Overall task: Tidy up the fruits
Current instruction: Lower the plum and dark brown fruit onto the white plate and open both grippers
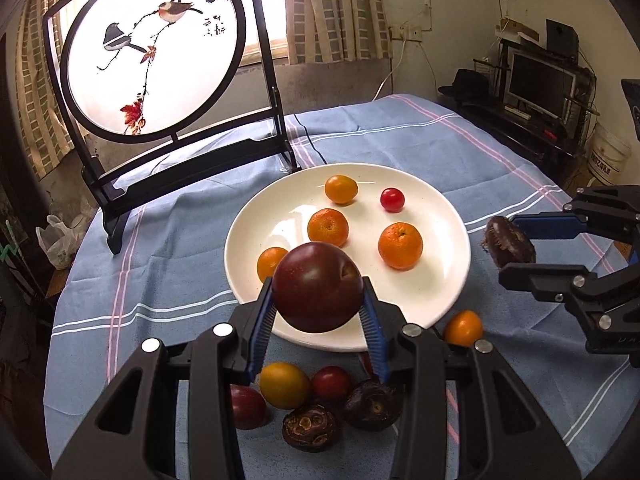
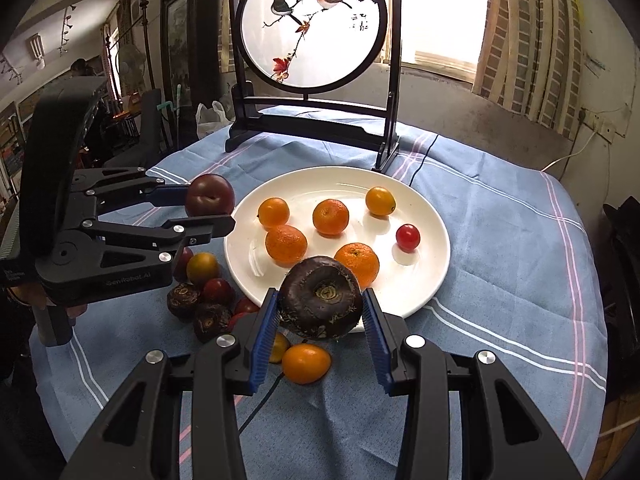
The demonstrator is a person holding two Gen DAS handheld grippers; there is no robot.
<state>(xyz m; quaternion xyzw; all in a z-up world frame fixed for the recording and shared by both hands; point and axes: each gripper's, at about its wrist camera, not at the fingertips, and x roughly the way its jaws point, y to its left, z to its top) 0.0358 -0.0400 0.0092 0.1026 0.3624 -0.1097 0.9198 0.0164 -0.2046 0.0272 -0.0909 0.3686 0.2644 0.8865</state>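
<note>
My left gripper (image 1: 318,300) is shut on a dark red plum (image 1: 318,286) above the near rim of the white plate (image 1: 440,208); it also shows in the right wrist view (image 2: 208,210) with the plum (image 2: 209,200) at the plate's left edge. My right gripper (image 2: 320,320) is shut on a dark brown water chestnut (image 2: 320,302) over the plate's (image 2: 428,280) near rim; in the left wrist view the right gripper (image 1: 516,244) holds the chestnut (image 1: 510,242) beside the plate's right edge. Several oranges and a cherry tomato (image 1: 392,199) lie on the plate.
Loose fruit lies on the blue cloth in front of the plate: plums, yellow tomatoes and water chestnuts (image 1: 308,428), and an orange kumquat (image 2: 306,362). A framed bird screen (image 2: 316,24) stands behind the plate. A black cable (image 2: 256,412) runs under my right gripper.
</note>
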